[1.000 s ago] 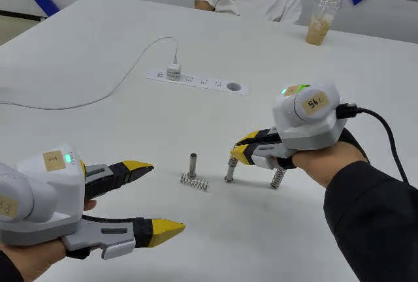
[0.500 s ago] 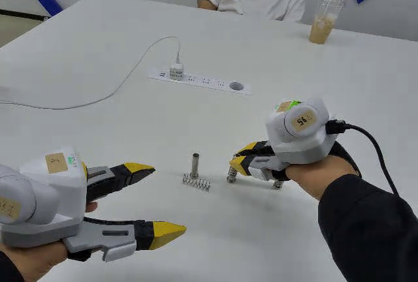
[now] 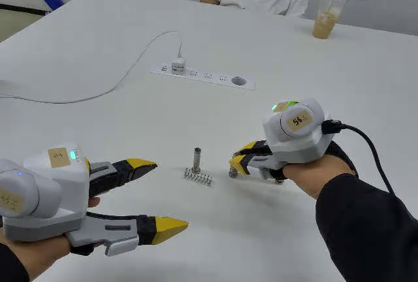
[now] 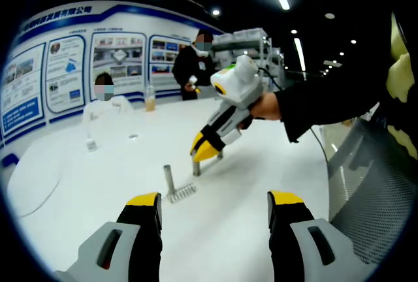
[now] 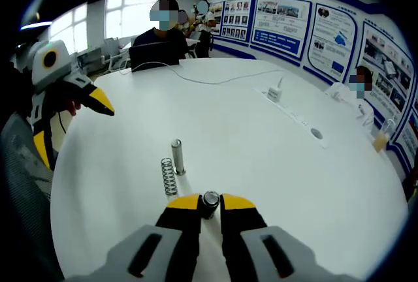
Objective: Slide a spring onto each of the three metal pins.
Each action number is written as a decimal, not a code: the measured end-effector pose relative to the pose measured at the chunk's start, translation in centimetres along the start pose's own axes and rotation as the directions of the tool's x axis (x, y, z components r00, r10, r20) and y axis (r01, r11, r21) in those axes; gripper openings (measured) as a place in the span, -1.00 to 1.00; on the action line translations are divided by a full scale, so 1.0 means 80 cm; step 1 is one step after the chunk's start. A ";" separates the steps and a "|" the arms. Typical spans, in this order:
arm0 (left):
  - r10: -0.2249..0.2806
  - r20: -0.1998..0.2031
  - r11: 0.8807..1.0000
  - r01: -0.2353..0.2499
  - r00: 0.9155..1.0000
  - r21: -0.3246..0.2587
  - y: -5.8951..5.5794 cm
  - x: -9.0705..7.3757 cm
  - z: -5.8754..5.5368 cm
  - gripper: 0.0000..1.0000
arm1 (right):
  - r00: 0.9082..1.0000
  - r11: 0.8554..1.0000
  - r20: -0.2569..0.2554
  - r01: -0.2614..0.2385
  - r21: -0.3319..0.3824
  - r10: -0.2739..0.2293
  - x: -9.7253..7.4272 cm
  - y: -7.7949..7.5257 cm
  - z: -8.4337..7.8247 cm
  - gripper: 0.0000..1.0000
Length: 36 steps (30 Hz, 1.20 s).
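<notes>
Head view: shows right gripper [image 3: 236,163] lowered within the last second over middle pin [image 3: 232,172], with bare pin [image 3: 196,160] and loose spring [image 3: 198,177] still unpaired. Left gripper view: shows left gripper [image 4: 215,198] spread wide, empty, short of both. Right gripper view: shows jaws pinched about the middle pin's top, likely seating its spring.

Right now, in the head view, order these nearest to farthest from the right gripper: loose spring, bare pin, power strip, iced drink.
1. Loose spring and bare pin, just left of the right gripper: too close to call.
2. Power strip, mid-table.
3. Iced drink, far edge.
</notes>
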State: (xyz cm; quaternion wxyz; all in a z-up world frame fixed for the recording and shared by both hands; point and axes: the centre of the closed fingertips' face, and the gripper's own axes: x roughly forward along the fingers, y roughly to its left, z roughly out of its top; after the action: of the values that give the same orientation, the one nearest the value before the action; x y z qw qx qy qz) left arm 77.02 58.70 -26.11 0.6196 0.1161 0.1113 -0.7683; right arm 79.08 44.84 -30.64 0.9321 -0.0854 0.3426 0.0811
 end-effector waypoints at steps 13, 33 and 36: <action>-0.005 0.001 1.000 0.005 1.000 0.005 -0.003 0.002 0.001 0.34 | 0.998 0.999 0.048 0.040 -0.013 -0.039 -0.021 -0.001 0.015 -0.63; 0.000 -0.002 1.000 0.000 1.000 0.007 -0.001 -0.002 0.002 0.33 | 0.994 0.997 0.085 -0.059 -0.057 0.063 -0.007 0.052 0.033 -0.64; 0.000 -0.004 1.000 0.000 1.000 0.006 -0.001 -0.002 0.002 0.33 | 0.995 0.995 0.060 -0.078 -0.056 0.081 0.006 0.055 0.023 -0.65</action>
State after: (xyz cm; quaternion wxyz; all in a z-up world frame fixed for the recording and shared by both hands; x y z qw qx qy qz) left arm 76.97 58.82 -25.90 0.6192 0.1192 0.1102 -0.7683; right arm 79.61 49.58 -30.04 0.9356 -0.0938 0.3145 0.1299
